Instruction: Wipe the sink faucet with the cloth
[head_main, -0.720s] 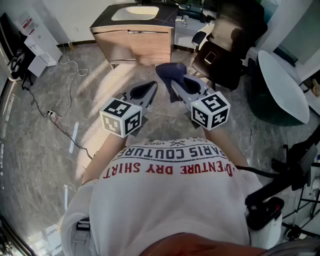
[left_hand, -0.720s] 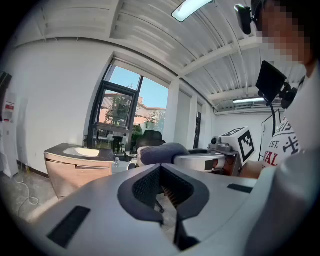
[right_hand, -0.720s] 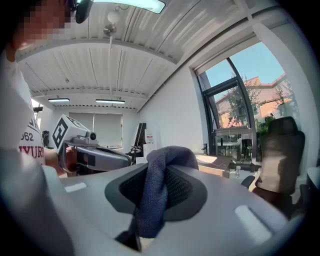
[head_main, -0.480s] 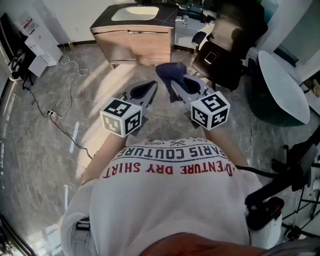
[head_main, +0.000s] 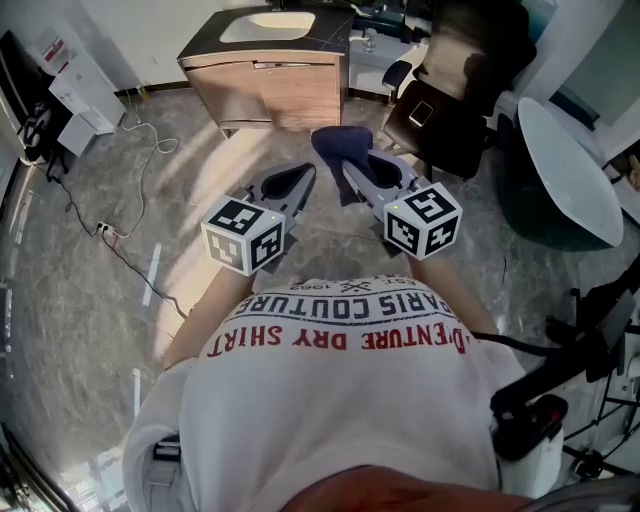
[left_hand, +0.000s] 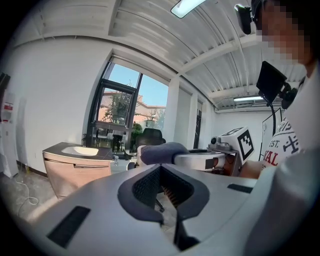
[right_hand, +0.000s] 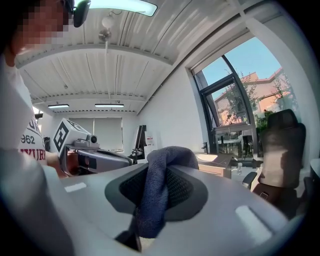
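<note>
cloth (head_main: 338, 146) looks like nubbly dark-blue terry, matt. left gripper (head_main: 303, 176) and right gripper (head_main: 352, 166) are smooth matt grey plastic. far cabinet (head_main: 285, 96) has a wood-grain front, dark glossy top. floor (head_main: 90, 300) is polished grey stone-look, kinda shiny.

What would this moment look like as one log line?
right gripper: shut on cloth | left gripper: shut, empty | sink: ahead, not reached
</note>
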